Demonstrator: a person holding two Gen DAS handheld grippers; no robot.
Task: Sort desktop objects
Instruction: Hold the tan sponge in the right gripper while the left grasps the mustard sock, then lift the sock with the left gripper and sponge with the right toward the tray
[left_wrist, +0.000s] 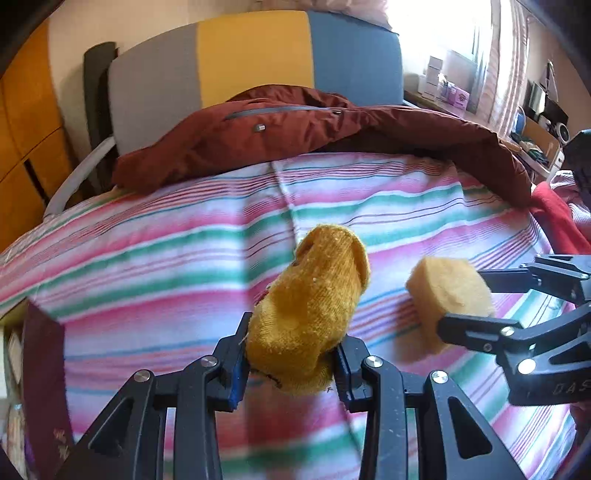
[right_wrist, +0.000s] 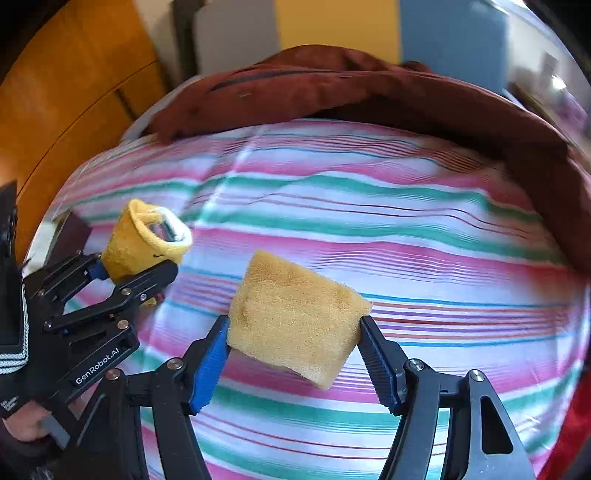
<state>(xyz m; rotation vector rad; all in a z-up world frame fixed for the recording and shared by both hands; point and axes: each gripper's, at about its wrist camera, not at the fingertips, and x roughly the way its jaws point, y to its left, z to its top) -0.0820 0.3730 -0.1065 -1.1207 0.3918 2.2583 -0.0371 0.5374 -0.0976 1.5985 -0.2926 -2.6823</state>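
The left gripper (left_wrist: 291, 363) is pinching a mustard sock (left_wrist: 314, 310) at lower centre; the right gripper (right_wrist: 293, 356) is clamping a yellow sponge (right_wrist: 295, 317) over the striped bedsheet (right_wrist: 369, 229).

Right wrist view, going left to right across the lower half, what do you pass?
Person's hand → left gripper clamped on a mustard knit pouch → right gripper gripping a yellow sponge, all above the striped bedspread.
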